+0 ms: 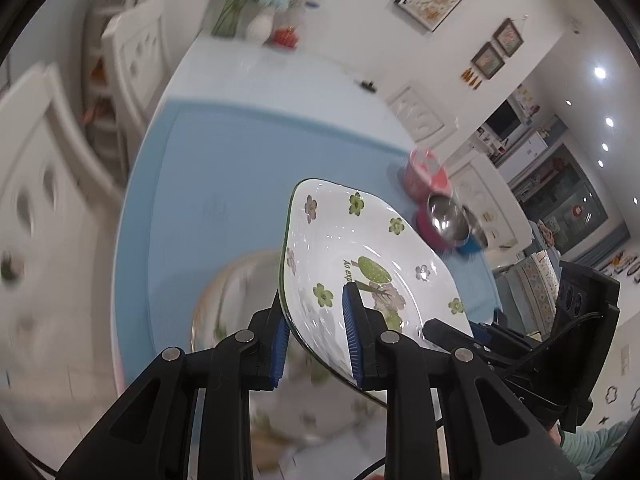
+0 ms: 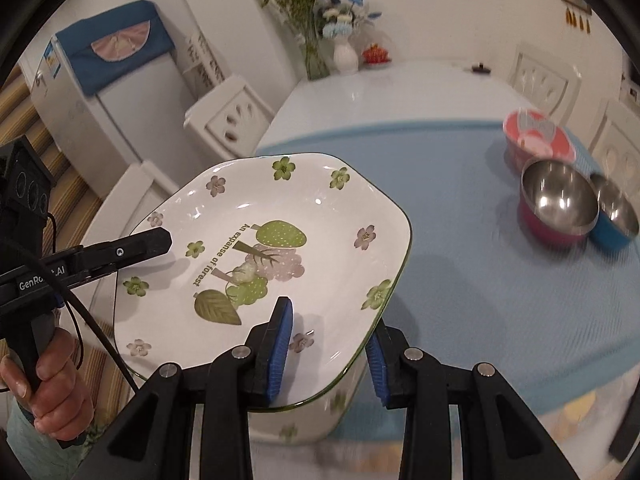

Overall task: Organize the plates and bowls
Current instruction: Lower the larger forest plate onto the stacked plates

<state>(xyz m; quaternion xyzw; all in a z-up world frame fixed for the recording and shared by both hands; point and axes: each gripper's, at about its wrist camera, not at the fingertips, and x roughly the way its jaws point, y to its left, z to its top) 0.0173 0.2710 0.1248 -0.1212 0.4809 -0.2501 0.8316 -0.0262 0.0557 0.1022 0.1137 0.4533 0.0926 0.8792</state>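
While carried: white square ceramic plate with green flowers (image 2: 280, 240) hangs above blue desk (image 2: 460, 280).
Claws: left claw (image 1: 316, 336), right claw (image 2: 326, 346) both clenched on opposite rims.
Tip: keep it level, hands moving together.

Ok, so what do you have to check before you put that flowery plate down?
1. Left gripper clamped on the flowery plate rim: ok.
2. Right gripper clamped on the opposite rim: ok.
3. Plate level: not ok, it tilts in both views.
4. Bare spot on the blue mat to land on: ok.
5. Clear of the pink bowl and the two steel bowls: ok, they sit far off.
6. What lies under the plate: cannot tell, blurred.
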